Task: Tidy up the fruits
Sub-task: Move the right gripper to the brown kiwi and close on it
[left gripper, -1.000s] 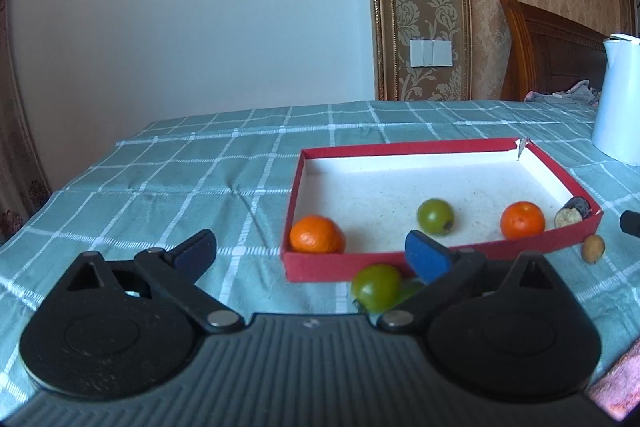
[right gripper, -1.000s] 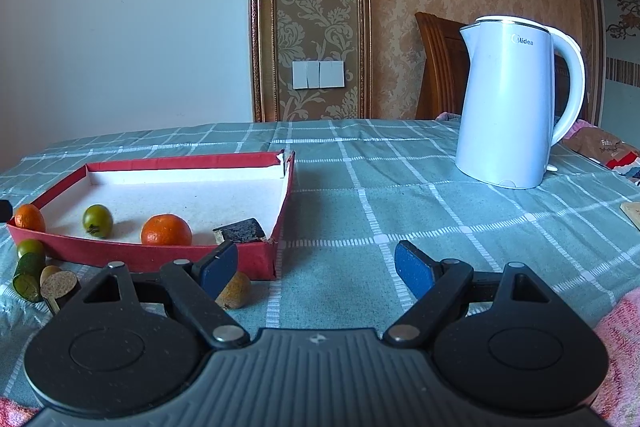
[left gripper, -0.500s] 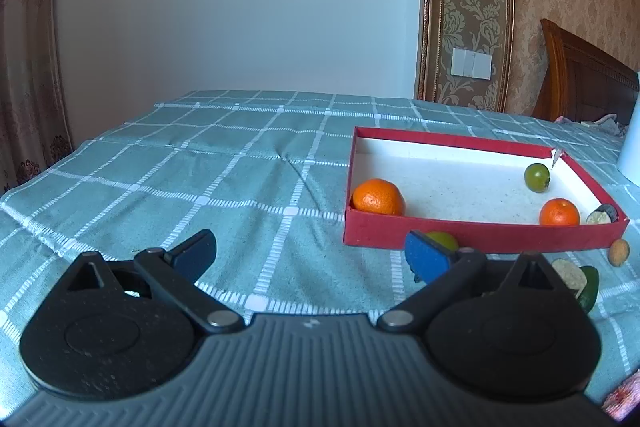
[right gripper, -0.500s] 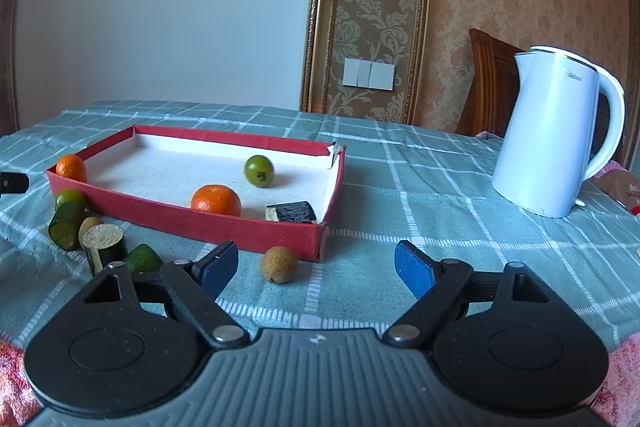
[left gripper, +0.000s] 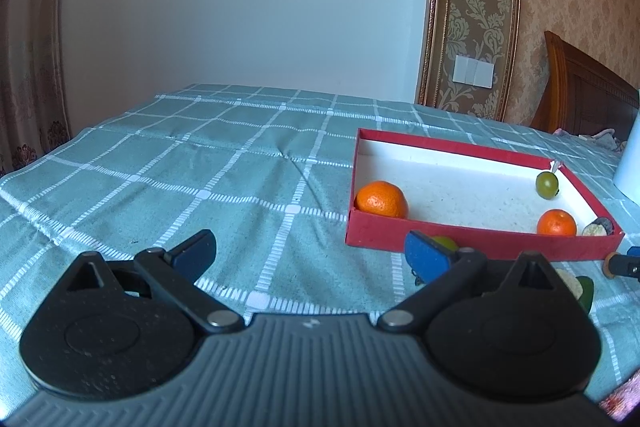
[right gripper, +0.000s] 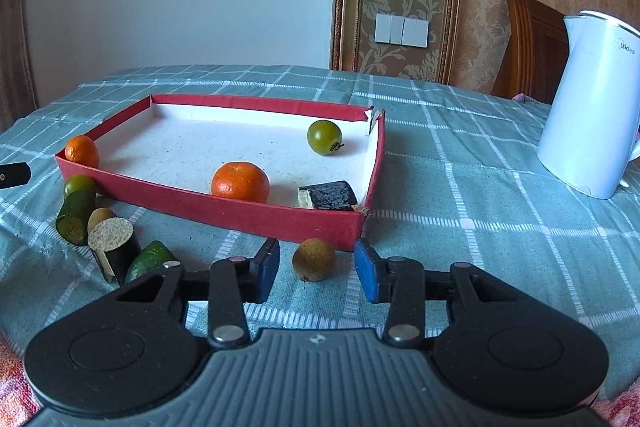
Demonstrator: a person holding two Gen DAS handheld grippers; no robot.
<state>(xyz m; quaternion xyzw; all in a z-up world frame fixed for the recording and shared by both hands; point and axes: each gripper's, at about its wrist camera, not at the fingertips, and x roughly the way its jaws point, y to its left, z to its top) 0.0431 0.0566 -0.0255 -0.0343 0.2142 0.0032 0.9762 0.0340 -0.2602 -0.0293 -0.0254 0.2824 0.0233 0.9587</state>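
Note:
A red tray [right gripper: 224,213] with a white floor holds two oranges [right gripper: 240,182], a green tomato [right gripper: 325,137] and a dark wedge [right gripper: 330,195]. In front of its near right corner lies a small brown fruit [right gripper: 314,259]. My right gripper [right gripper: 316,273] straddles it, jaws closing, with a gap still on each side of the fruit. Left of it lie a green round fruit [right gripper: 79,184], a cucumber piece [right gripper: 75,211], a cut dark-skinned piece [right gripper: 112,243] and a green fruit [right gripper: 151,258]. My left gripper [left gripper: 308,253] stands open over bare cloth, left of the tray [left gripper: 460,237].
A white kettle [right gripper: 592,107] stands on the checked teal cloth at the right, with a wooden chair [right gripper: 528,43] behind it. The left half of the table [left gripper: 180,179] is bare cloth up to a wall and a curtain.
The right gripper's jaws have narrowed a lot and it has come in around the small brown fruit. The left gripper's view has swung left, putting the tray at its right.

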